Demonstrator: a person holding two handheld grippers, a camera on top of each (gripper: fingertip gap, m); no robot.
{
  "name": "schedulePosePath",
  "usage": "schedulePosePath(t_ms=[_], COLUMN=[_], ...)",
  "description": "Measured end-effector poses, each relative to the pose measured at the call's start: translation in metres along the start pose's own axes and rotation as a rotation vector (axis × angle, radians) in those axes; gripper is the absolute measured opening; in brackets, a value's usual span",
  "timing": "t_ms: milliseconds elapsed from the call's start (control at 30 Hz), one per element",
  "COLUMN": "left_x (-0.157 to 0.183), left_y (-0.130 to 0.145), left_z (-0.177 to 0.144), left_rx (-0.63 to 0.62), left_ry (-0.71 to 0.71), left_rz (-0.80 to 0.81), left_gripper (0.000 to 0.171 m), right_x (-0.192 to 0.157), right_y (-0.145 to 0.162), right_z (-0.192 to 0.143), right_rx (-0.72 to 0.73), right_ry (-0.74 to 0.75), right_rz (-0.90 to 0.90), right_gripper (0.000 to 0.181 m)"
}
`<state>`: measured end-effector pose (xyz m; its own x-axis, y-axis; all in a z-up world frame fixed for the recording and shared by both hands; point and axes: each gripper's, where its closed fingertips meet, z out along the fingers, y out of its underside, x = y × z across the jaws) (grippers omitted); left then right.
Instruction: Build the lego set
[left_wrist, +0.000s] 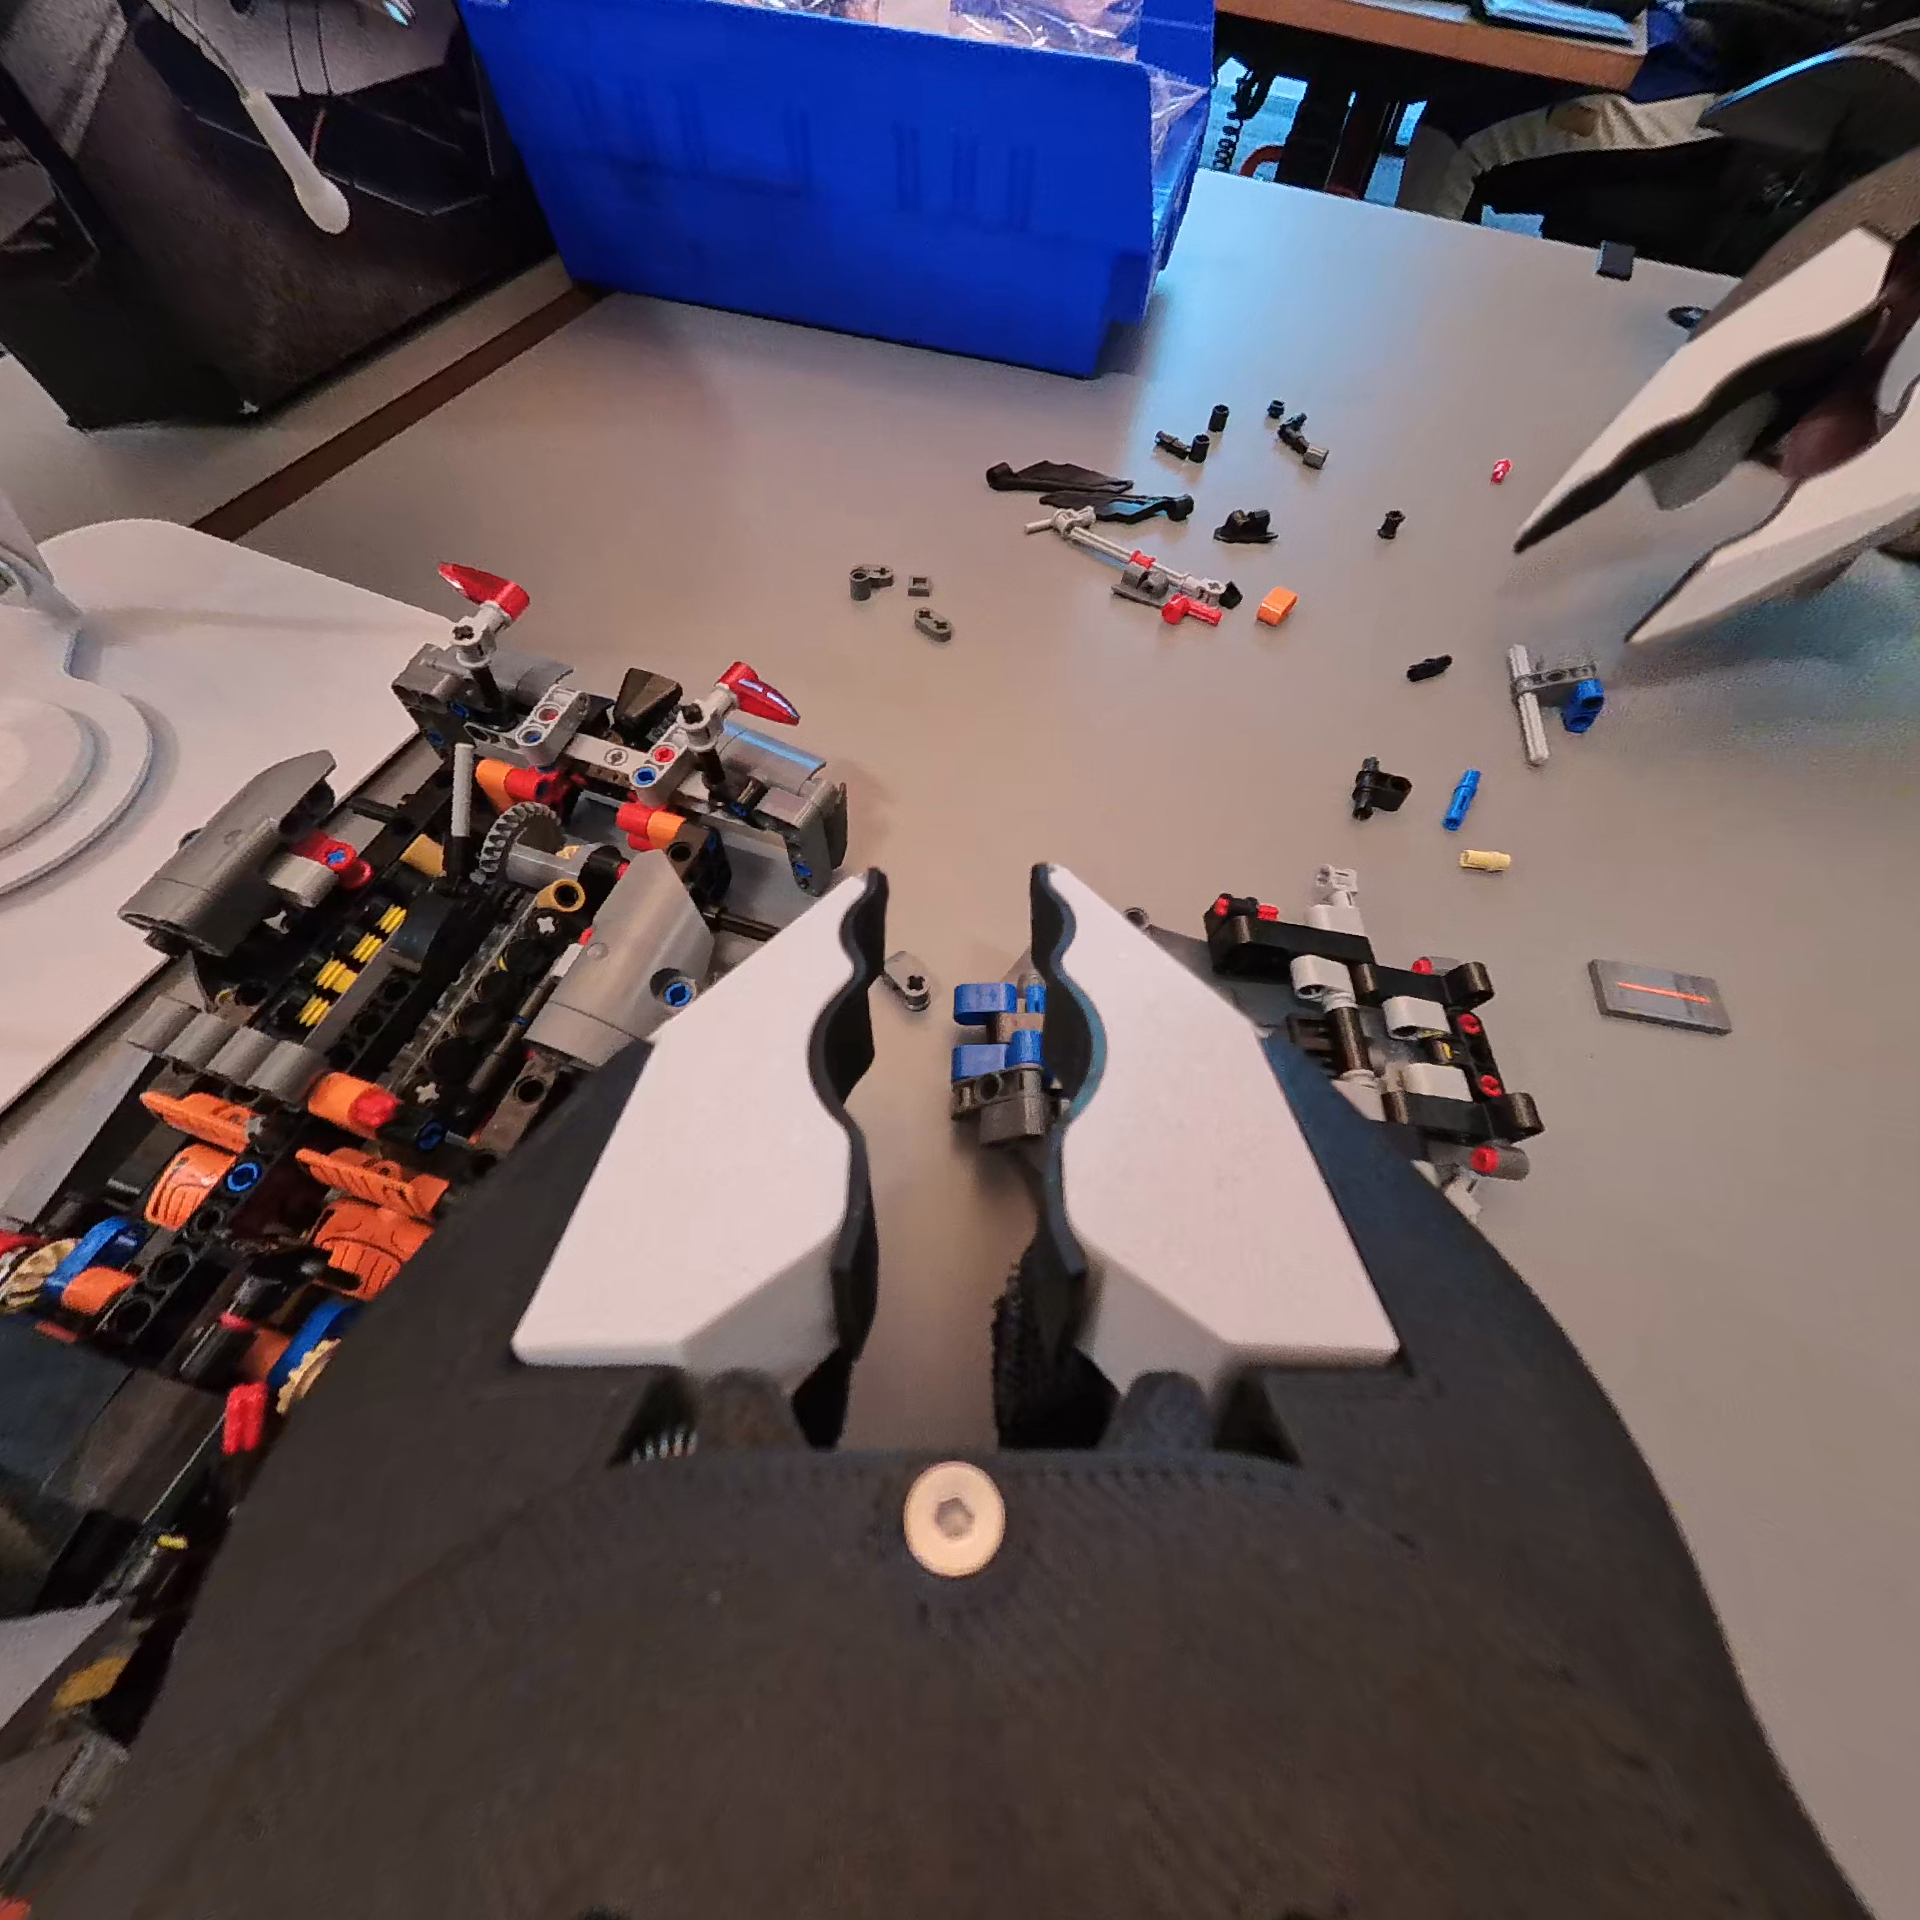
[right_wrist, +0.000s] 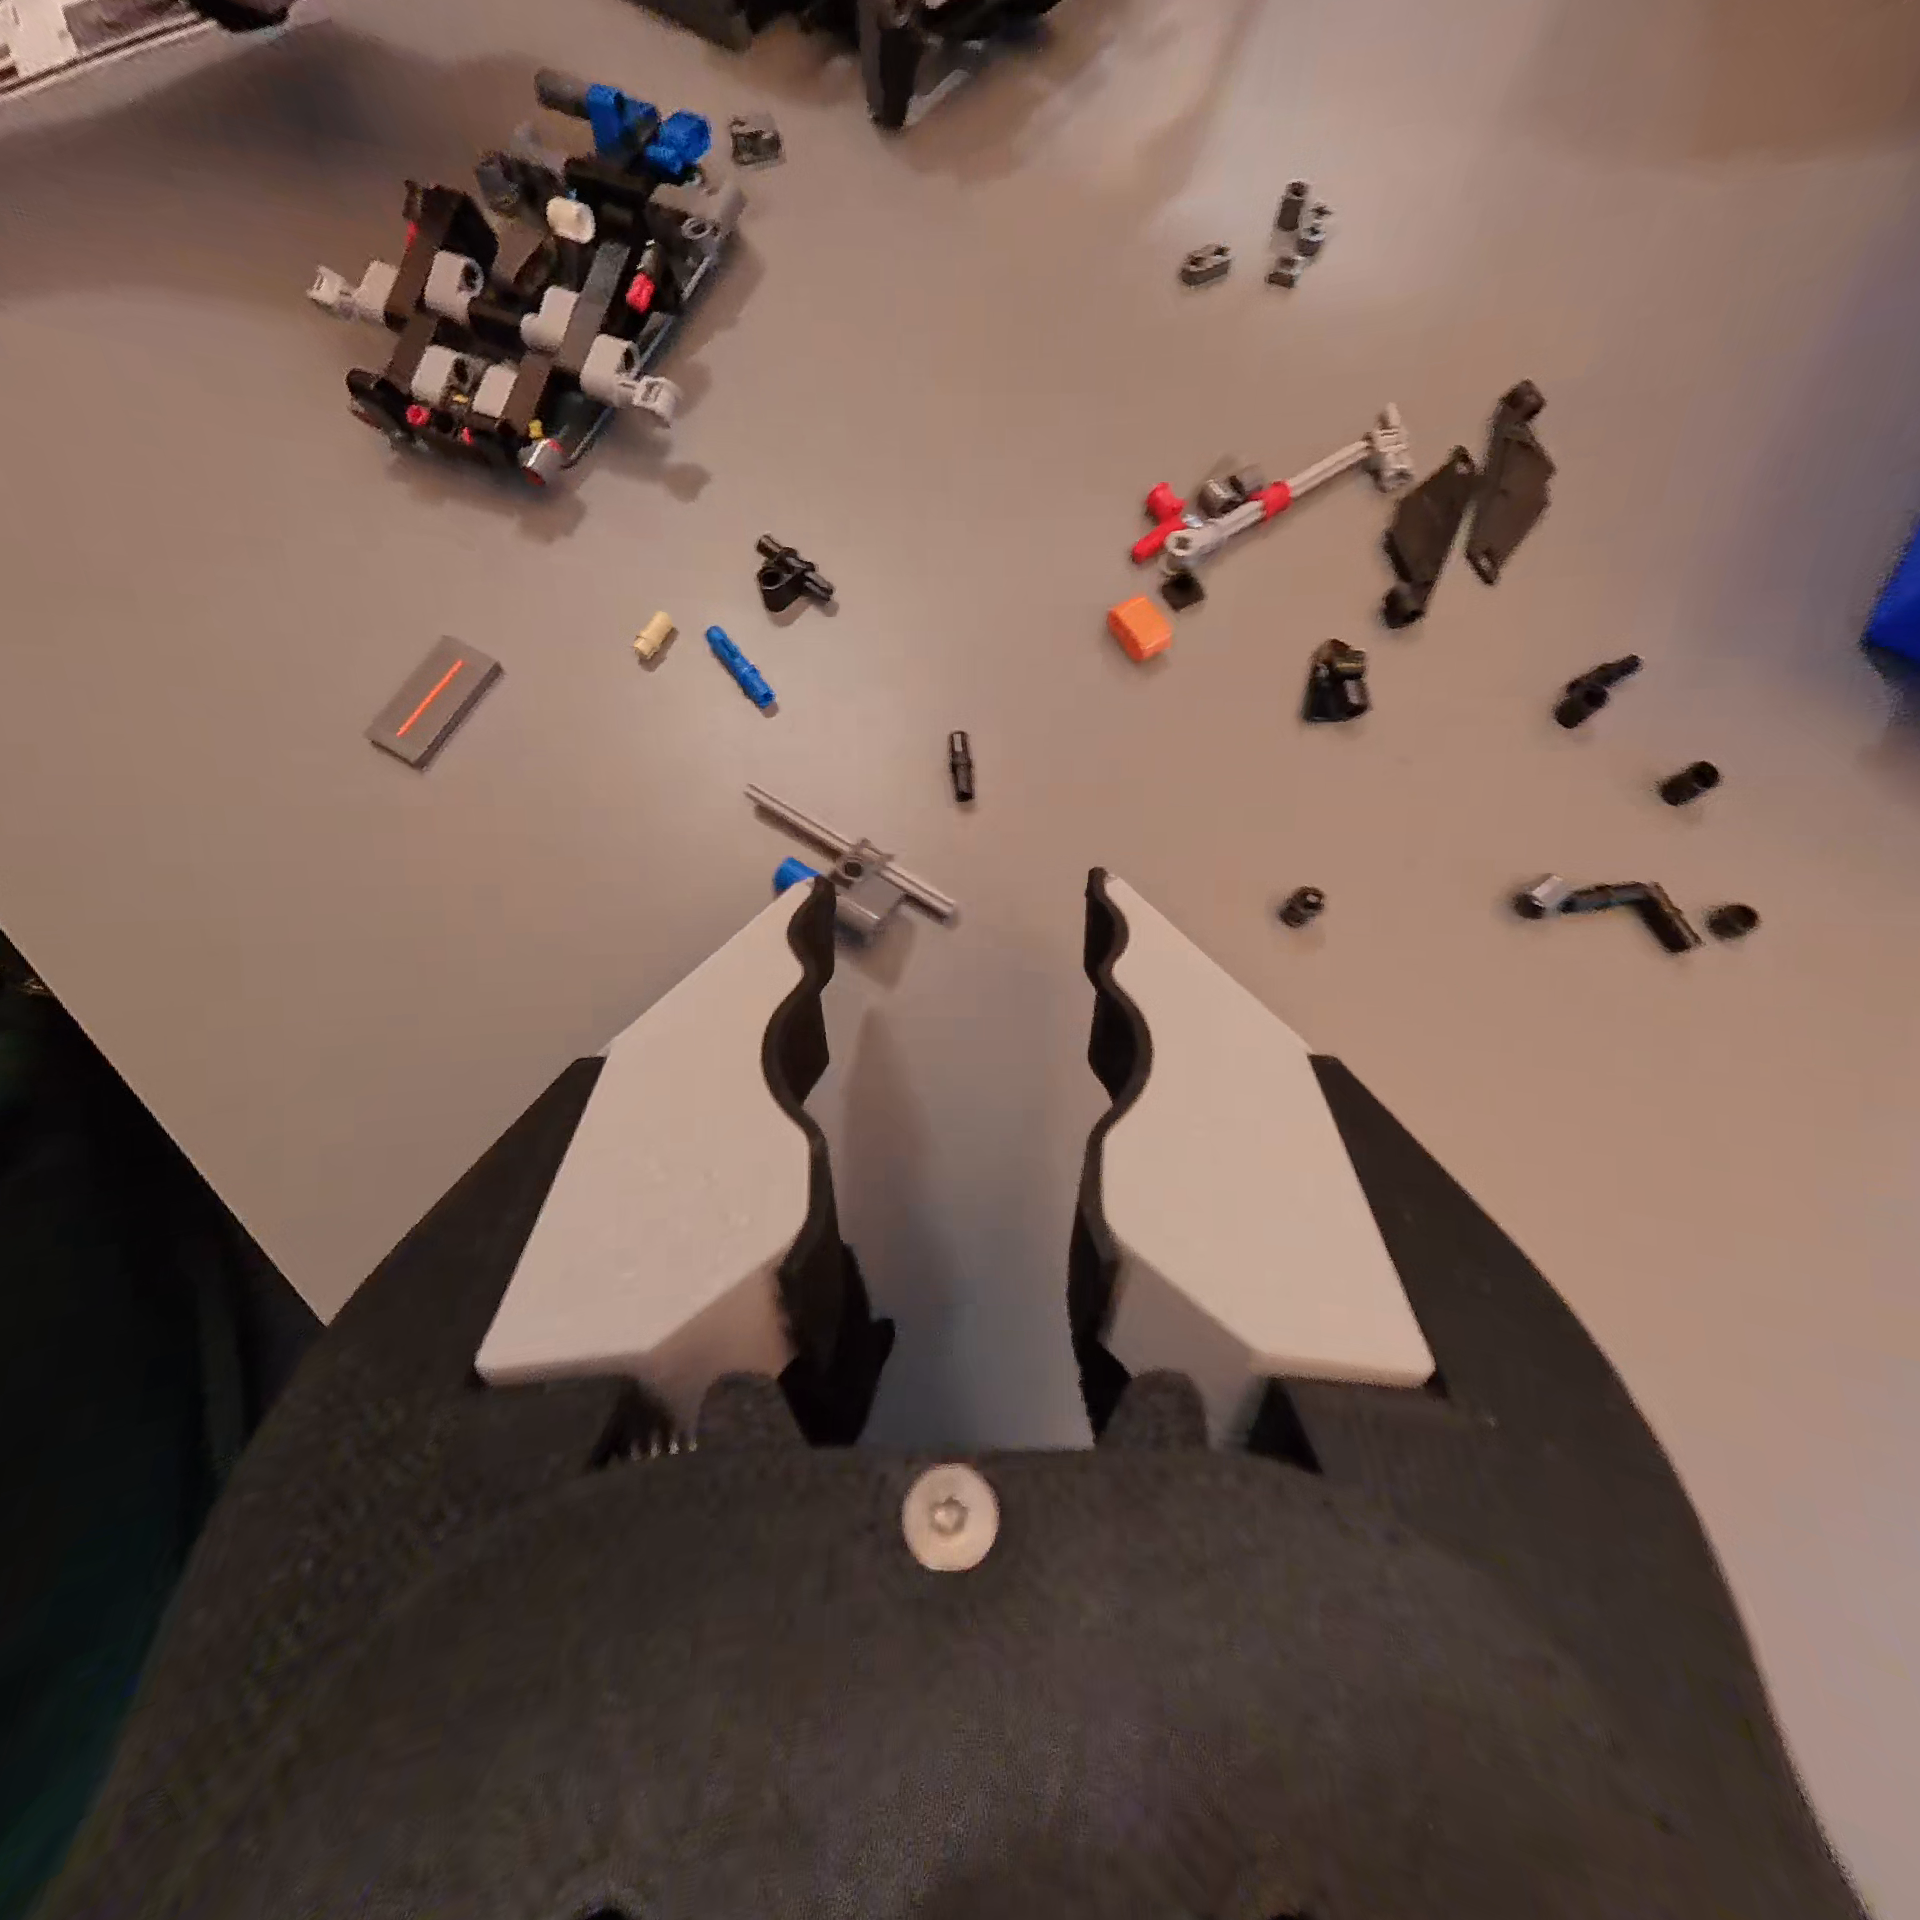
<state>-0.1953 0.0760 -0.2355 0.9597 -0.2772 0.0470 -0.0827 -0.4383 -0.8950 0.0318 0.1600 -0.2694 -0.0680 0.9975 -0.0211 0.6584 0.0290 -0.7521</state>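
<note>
- Grey tabletop (left_wrist: 727, 468) carries the whole job, with a blue plastic bin (left_wrist: 852, 177) standing at its far edge.
- Nearest the left gripper (left_wrist: 956, 894) is a small blue-and-grey sub-assembly (left_wrist: 992, 1049), lying on the table just under and between the gripper's fingers; the fingers stand apart and I judge they grip nothing yet.
- Left of it sits the main lego model (left_wrist: 468, 935), a dense black, grey and orange build with two red pointed pieces on top.
- Right of it lies a black-and-light-grey frame assembly (left_wrist: 1382, 1029), separate from the main model.
- The right gripper (right_wrist: 961, 894) hovers with its fingers apart and empty, its left fingertip just beside a grey axle with a connector and blue pin (right_wrist: 857, 868).
- Farther out are loose parts: a blue pin (right_wrist: 740, 667), a tan pin (right_wrist: 652, 634), a black pin (right_wrist: 960, 766), an orange piece (right_wrist: 1139, 627), a dark grey tile with an orange stripe (right_wrist: 433, 701) and a red-and-grey rod assembly (right_wrist: 1247, 499).
- Risks, as I judge them: closing on the axle off-centre could flick it away or roll it into neighbouring pins; the left fingers could nudge the sub-assembly sideways instead of clamping it; small pins could scatter towards the table edge.
</note>
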Motion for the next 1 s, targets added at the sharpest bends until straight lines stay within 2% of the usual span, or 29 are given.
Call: schedulePosePath(t_ms=[267,500,733,1000], left_x=[-0.009,-0.014,-0.014,-0.016], left_y=[-0.004,0.002,0.006,0.006], left_z=[-0.008,-0.014,-0.012,-0.011], left_rx=[0.023,-0.024,-0.042,-0.04], left_ry=[-0.031,-0.035,-0.044,-0.054], left_rz=[-0.009,0.01,0.02,0.015], left_gripper=[0.026,0.025,0.024,0.023], right_x=[0.031,0.026,0.022,0.076], right_y=[-0.01,-0.02,-0.039,-0.075], right_z=[-0.018,-0.014,0.013,0.057], right_rx=[0.044,0.057,0.031,-0.02], right_ry=[0.045,0.023,-0.016,0.05], right_rz=[0.021,-0.001,-0.084,-0.134], right_gripper=[0.047,0.043,0.033,0.029])
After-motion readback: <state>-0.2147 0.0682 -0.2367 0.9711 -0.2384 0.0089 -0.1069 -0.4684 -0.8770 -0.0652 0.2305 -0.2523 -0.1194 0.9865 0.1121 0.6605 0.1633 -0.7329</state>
